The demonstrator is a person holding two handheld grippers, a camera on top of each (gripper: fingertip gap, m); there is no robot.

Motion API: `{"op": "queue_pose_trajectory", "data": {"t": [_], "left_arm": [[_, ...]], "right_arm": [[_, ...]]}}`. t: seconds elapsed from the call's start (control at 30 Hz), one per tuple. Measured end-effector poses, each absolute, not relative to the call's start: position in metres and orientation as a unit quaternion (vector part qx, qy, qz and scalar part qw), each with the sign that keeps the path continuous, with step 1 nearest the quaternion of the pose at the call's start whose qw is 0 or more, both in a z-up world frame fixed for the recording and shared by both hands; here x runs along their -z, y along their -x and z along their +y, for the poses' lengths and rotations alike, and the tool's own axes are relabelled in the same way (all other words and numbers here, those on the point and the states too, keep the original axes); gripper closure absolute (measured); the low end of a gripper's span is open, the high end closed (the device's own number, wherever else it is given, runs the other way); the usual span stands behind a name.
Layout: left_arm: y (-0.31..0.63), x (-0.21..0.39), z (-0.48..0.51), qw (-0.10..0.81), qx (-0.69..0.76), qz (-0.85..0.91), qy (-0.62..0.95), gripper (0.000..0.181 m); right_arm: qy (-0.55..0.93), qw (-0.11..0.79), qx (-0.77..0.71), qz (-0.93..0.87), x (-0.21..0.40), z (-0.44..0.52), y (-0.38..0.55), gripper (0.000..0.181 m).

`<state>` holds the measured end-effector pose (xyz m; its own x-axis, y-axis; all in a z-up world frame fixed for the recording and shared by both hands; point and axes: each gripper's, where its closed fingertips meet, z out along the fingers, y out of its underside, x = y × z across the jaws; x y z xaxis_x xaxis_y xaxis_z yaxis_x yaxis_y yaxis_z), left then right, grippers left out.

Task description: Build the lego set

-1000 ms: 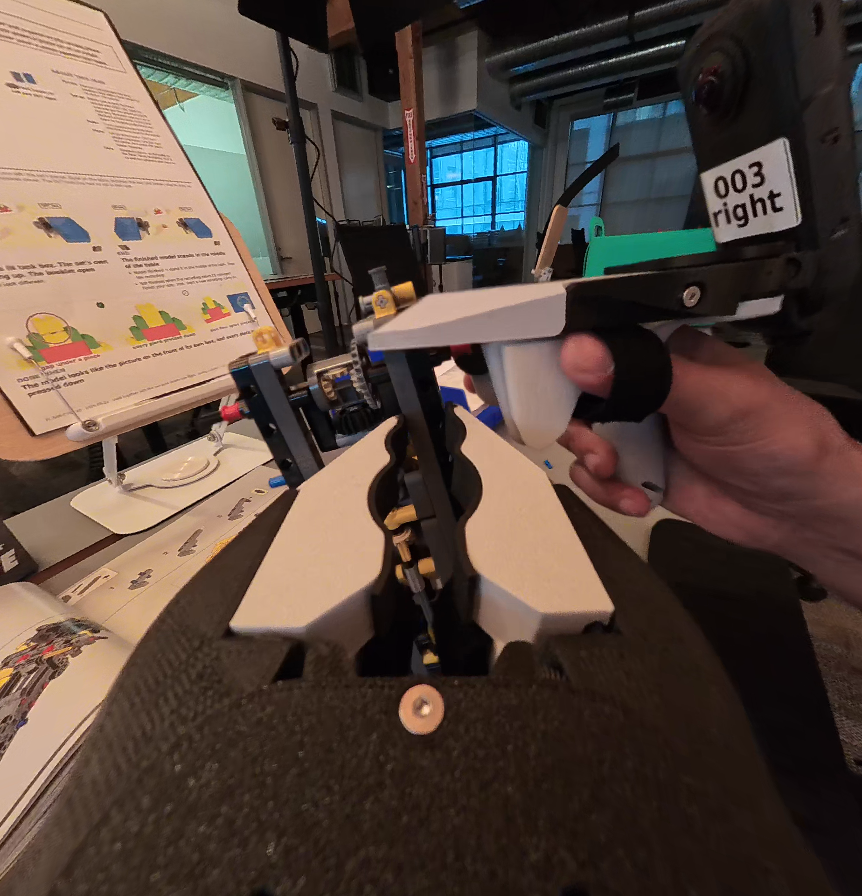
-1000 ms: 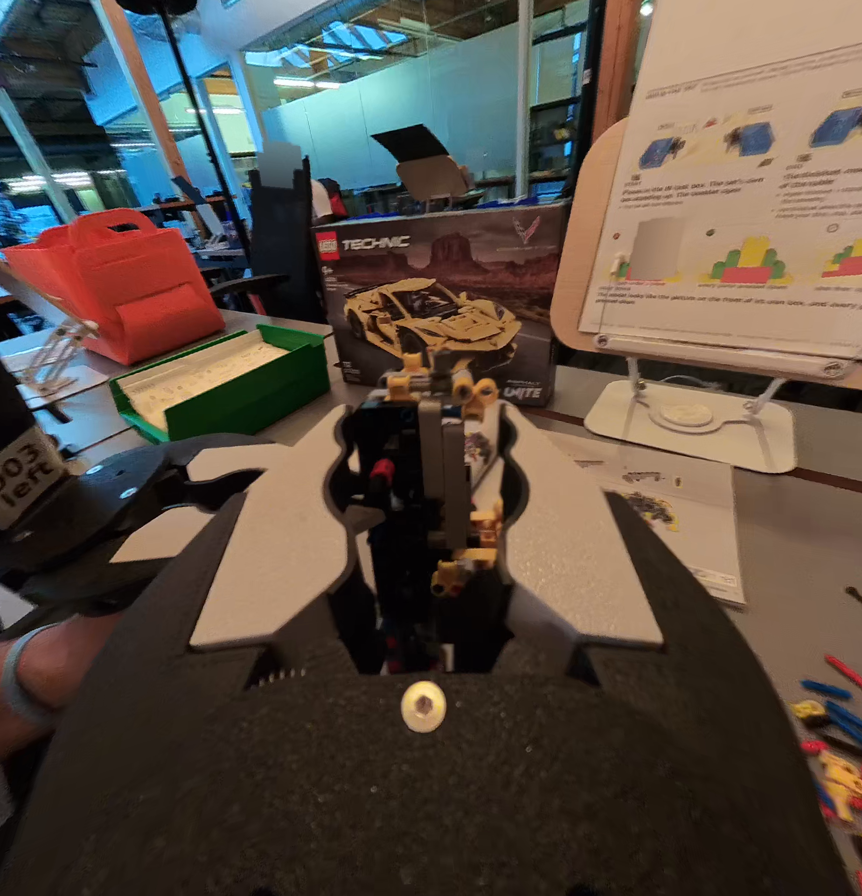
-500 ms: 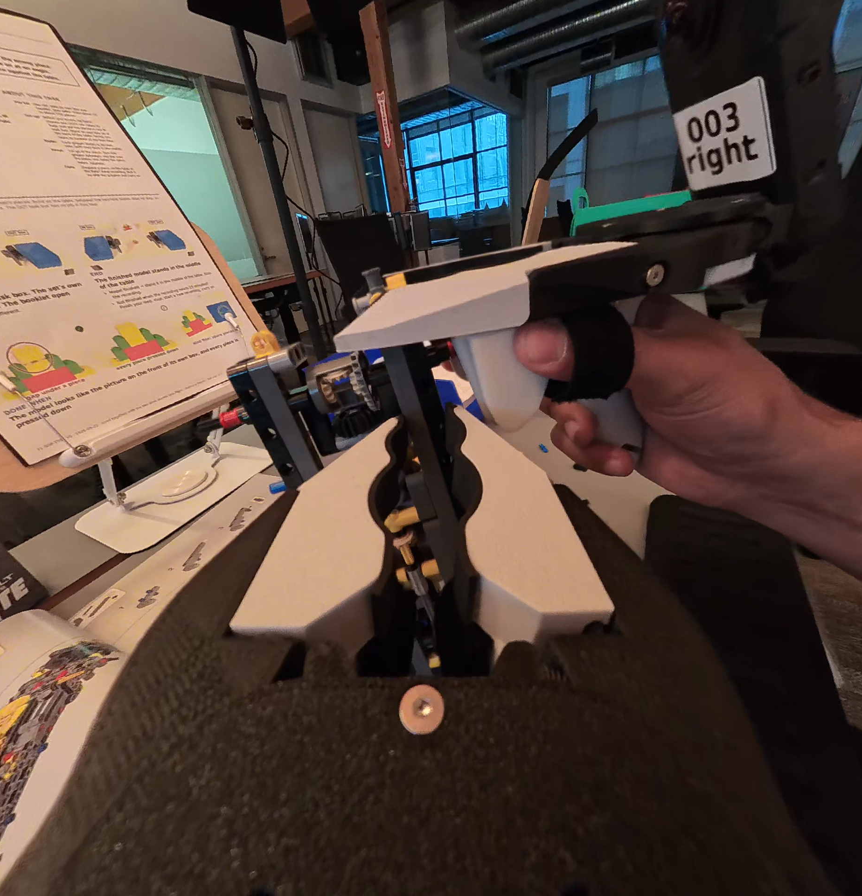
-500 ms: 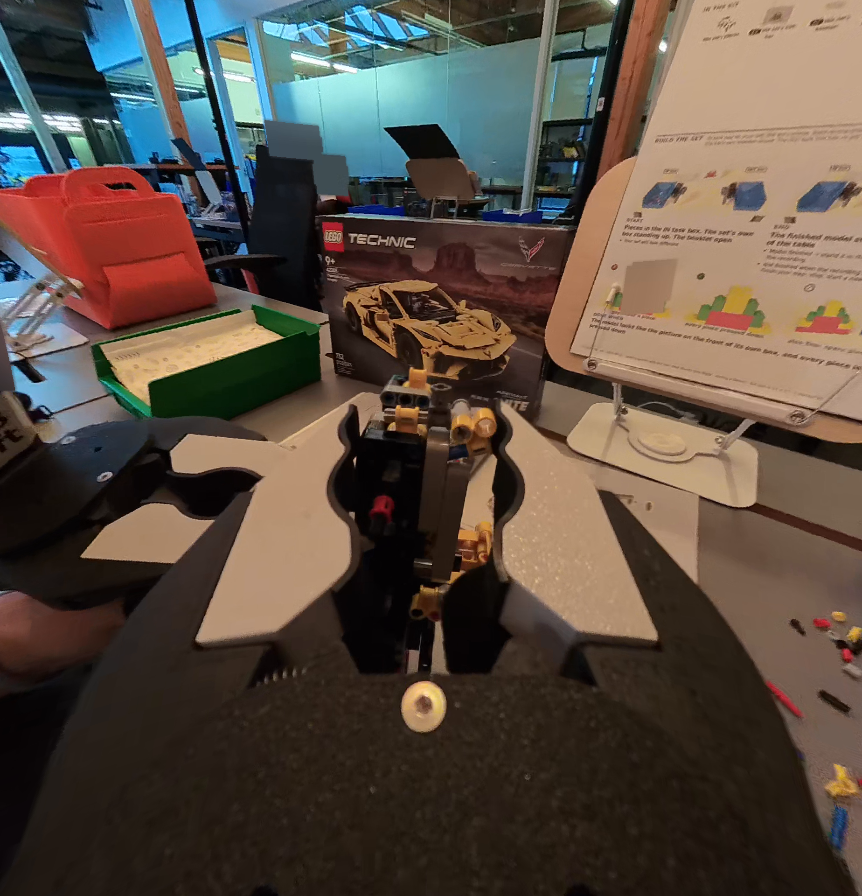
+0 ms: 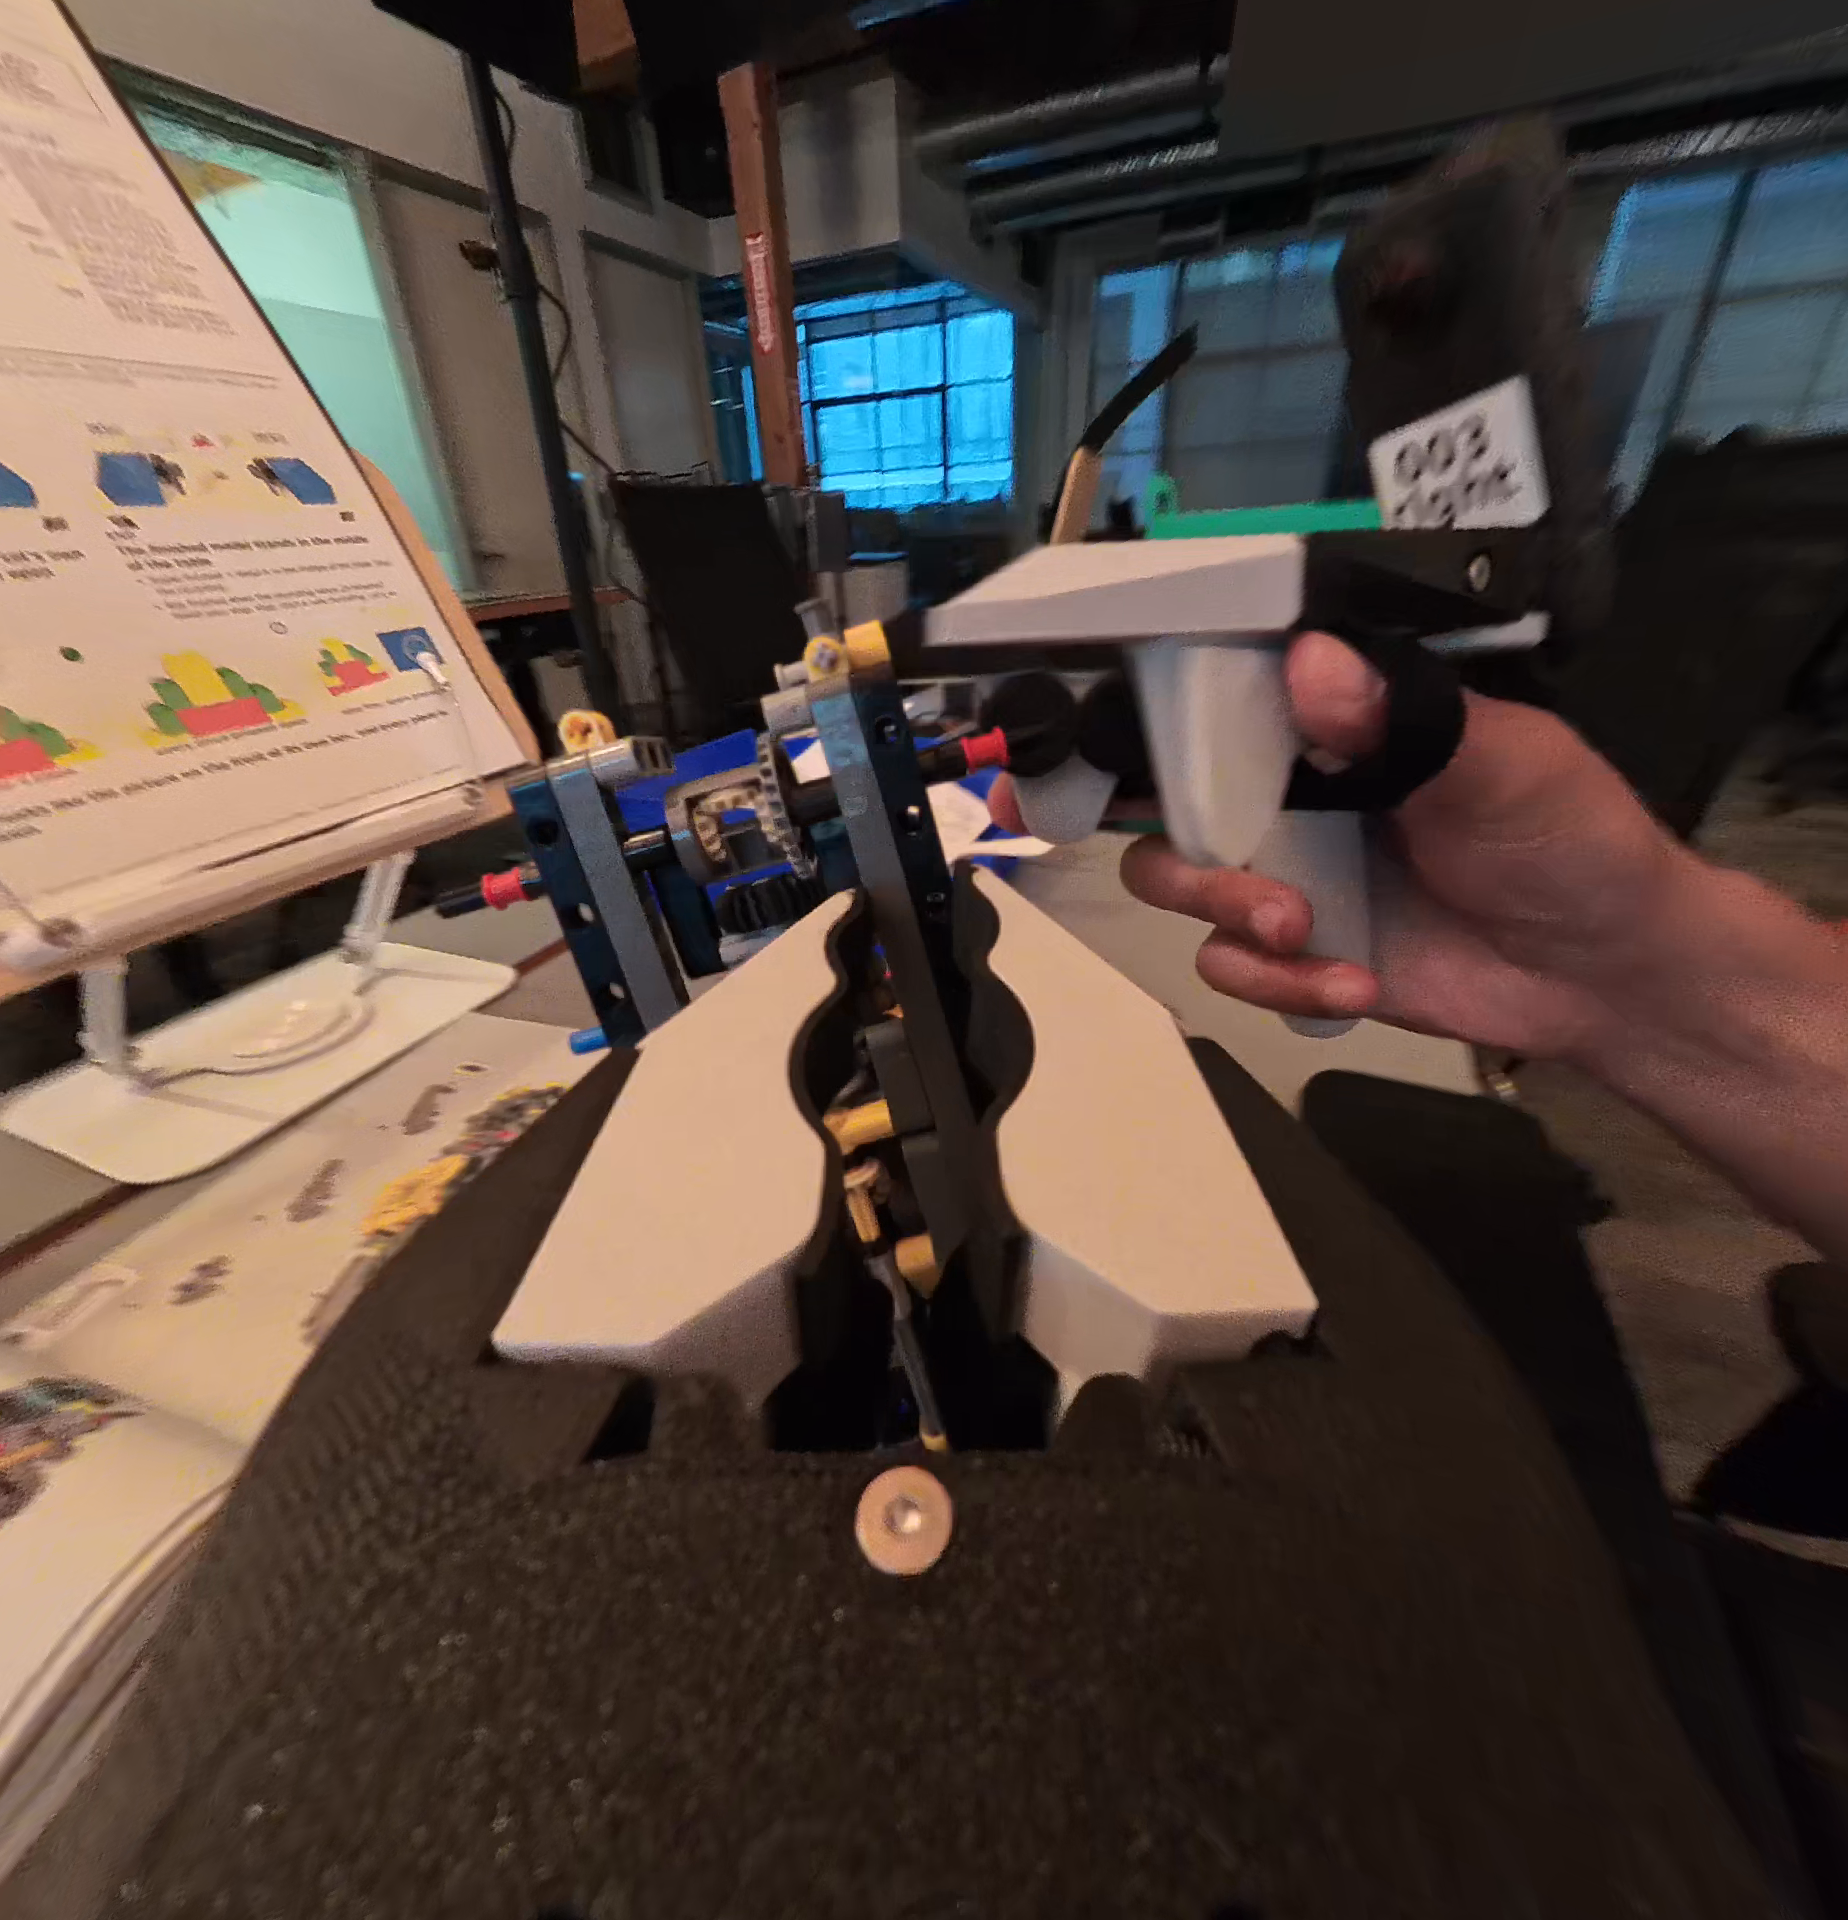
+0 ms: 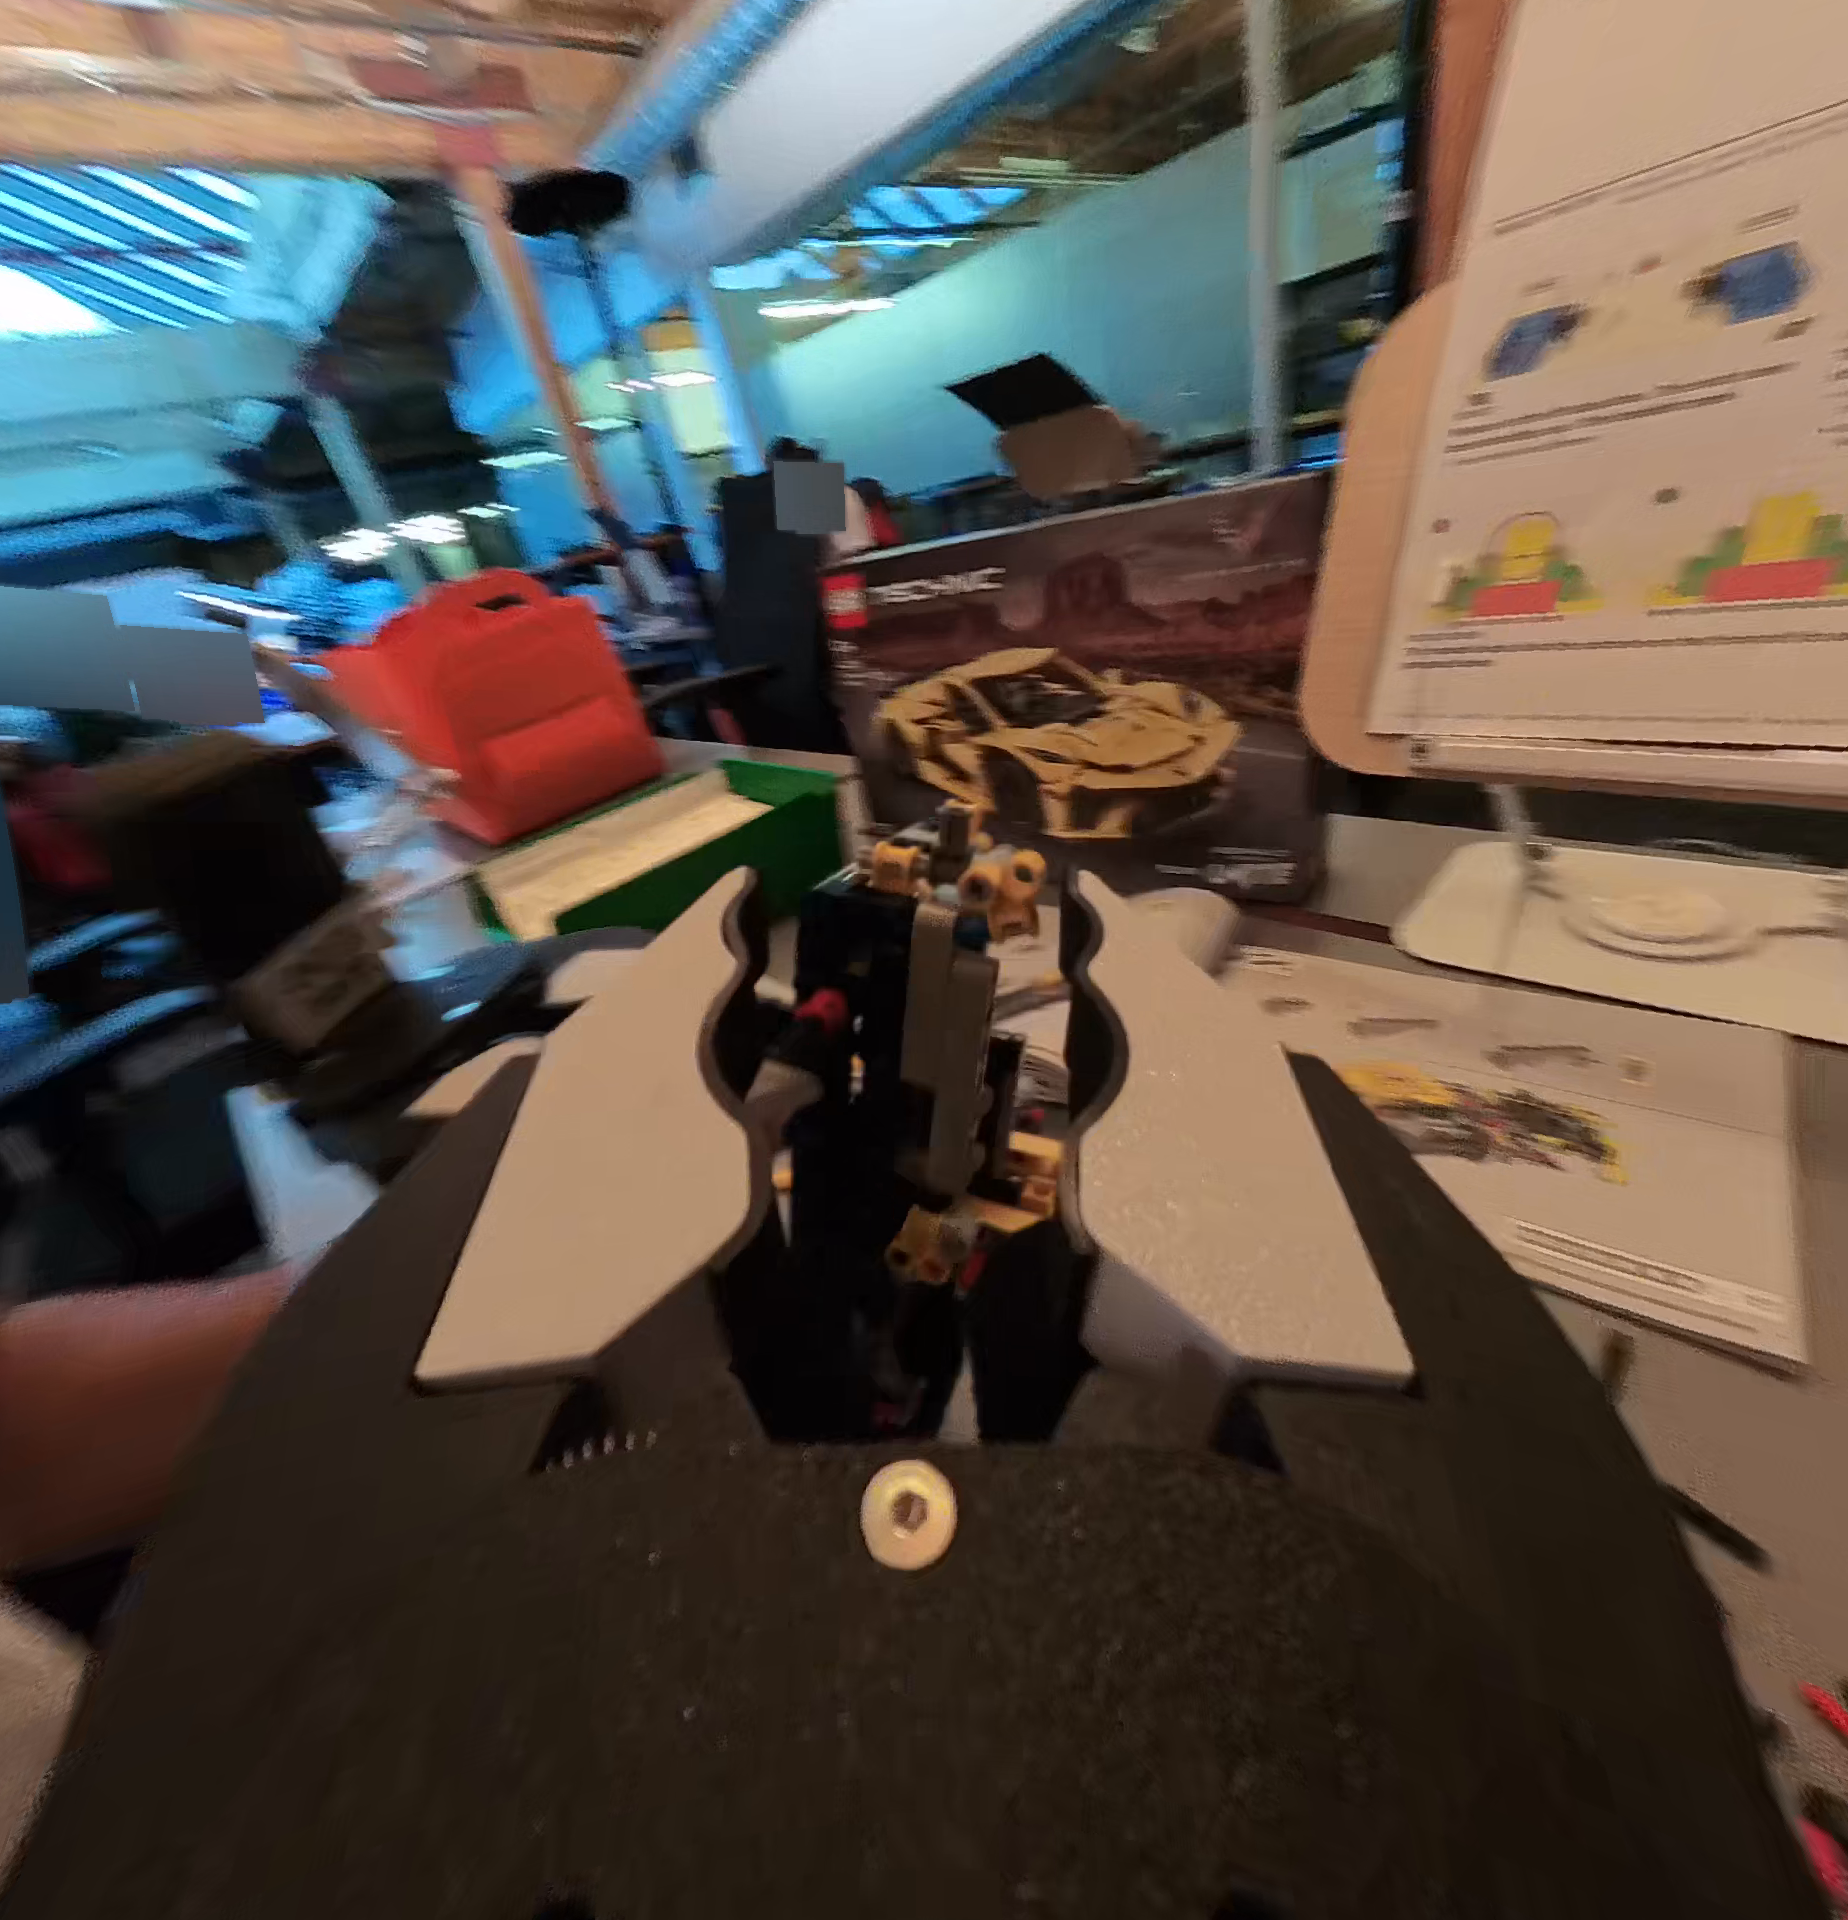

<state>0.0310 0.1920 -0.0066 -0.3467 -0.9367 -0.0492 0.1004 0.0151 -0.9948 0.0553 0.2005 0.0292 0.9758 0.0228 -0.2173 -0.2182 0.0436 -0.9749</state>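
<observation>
Probably light but fragile, the lego assembly (image 5: 795,831) stays pinched by its grey beam in the left gripper (image 5: 904,1049), while the right gripper (image 6: 904,1039) stands spread around it.

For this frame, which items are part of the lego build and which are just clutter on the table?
In use:
- half-built lego model, clamped by left tongs
- right tongs, open around the model
- open instruction booklet
- loose lego pieces
- lego box
- instruction sheet on stand

Lying about:
- red bag
- green tray
</observation>
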Motion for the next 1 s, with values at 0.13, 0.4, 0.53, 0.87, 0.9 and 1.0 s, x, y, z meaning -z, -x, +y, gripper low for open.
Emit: {"op": "queue_pose_trajectory", "data": {"t": [0.13,0.4,0.53,0.87,0.9,1.0], "left_arm": [[-0.007,0.004,0.201,0.333,0.686,0.563,0.318,0.166],[0.002,0.004,0.203,0.318,0.699,0.575,0.282,0.166],[0.003,0.004,0.204,0.304,0.709,0.570,0.283,0.166],[0.003,0.005,0.204,0.310,0.707,0.570,0.281,0.166],[0.003,0.005,0.204,0.307,0.707,0.571,0.282,0.166],[0.003,0.005,0.207,0.295,0.708,0.574,0.287,0.165]], "right_arm": [[0.679,0.697,-0.230,0.025,-0.028,0.193,-0.049,0.134],[0.683,0.656,-0.315,-0.058,-0.029,0.200,-0.027,0.166],[0.683,0.656,-0.311,-0.073,-0.028,0.199,-0.023,0.174],[0.527,0.712,-0.461,0.062,-0.032,0.203,-0.021,0.176],[0.530,0.714,-0.454,0.060,-0.032,0.203,-0.021,0.176],[0.562,0.717,-0.411,0.040,-0.032,0.204,-0.021,0.177]]}}
